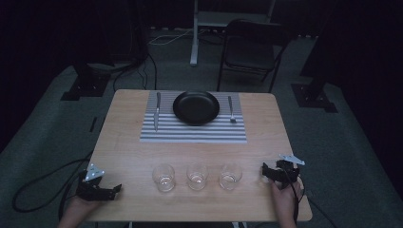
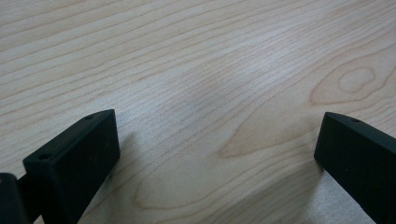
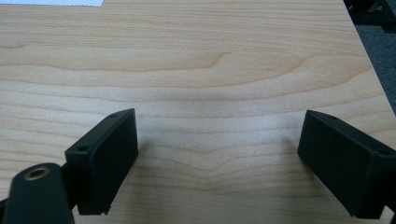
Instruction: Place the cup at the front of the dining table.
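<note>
We took the black plate (image 1: 196,108) as ref. It sat on a grey striped mat (image 1: 193,132) at the far-centre of the wooden table (image 1: 128,147).

Knife (image 1: 157,110) lay on the mat just left of the plate, lengthwise, not touching it. Fork (image 1: 231,109) lay on the mat just right of the plate, also apart from it.

Nearer to us than the plate, past the mat's near edge, we saw 3 clear glasses in a row on bare wood, all upright, apart from each other: left glass (image 1: 164,177), mid glass (image 1: 197,176) approx. in line w/ the plate, right glass (image 1: 230,176).

Left gripper (image 1: 112,190) was well near-left of the plate, at the table's near-left corner, held by a hand (image 1: 78,210), left of the glass row. In the left gripper view its jaws stood wide apart w/ only wood grain (image 2: 210,93) btwn them.

Right gripper (image 1: 266,172) was well near-right of the plate, just right of the right glass, held by the other hand (image 1: 284,199). In the right gripper view jaws were spread wide over bare wood (image 3: 219,93), nothing btwn them; a mat corner (image 3: 51,2) showed at top left.

Beyond the plate, off the table, a dark folding chair (image 1: 249,50) stood on the floor.
</note>
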A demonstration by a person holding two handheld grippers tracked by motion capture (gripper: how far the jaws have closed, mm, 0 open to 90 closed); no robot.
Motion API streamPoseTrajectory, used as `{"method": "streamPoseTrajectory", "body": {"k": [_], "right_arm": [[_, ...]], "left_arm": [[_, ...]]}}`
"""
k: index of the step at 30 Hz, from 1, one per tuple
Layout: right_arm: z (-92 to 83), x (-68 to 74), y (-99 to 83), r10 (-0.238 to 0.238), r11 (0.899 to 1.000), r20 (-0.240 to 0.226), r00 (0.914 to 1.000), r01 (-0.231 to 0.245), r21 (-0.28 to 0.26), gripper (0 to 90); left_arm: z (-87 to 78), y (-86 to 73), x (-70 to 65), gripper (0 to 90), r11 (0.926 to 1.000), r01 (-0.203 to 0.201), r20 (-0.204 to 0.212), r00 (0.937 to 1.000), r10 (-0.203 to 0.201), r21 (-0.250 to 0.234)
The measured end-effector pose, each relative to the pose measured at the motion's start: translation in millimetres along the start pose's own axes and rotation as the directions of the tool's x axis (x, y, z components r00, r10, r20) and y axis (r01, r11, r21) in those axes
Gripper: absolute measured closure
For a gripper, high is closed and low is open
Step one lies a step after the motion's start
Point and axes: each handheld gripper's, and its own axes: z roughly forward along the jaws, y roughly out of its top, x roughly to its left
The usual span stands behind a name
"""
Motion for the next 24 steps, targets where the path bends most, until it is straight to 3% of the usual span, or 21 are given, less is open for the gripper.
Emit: {"method": "streamPoseTrajectory", "body": {"k": [16, 20, 24], "right_arm": [[0.0, 0.1, -0.1, 0.0, 1.0, 0.0, 1.0, 0.0, 0.0, 11.6], [0.0, 0.0, -0.1, 0.0, 1.0, 0.0, 1.0, 0.0, 0.0, 11.6], [0.0, 0.0, 0.0, 0.0, 1.0, 0.0, 1.0, 0.0, 0.0, 11.6]], "left_arm": [[-0.4, -0.3, 4.9, 0.5, 0.9989, -0.047, 0.039, 0.9981, 0.047, 0.0], [-1.4, -0.9, 2.5, 0.6, 0.9968, -0.08, 0.068, 0.9945, 0.08, 0.001], [-1.2, 0.4, -4.3, 1.4, 0.9908, -0.135, 0.104, 0.9853, 0.135, -0.006]]}}
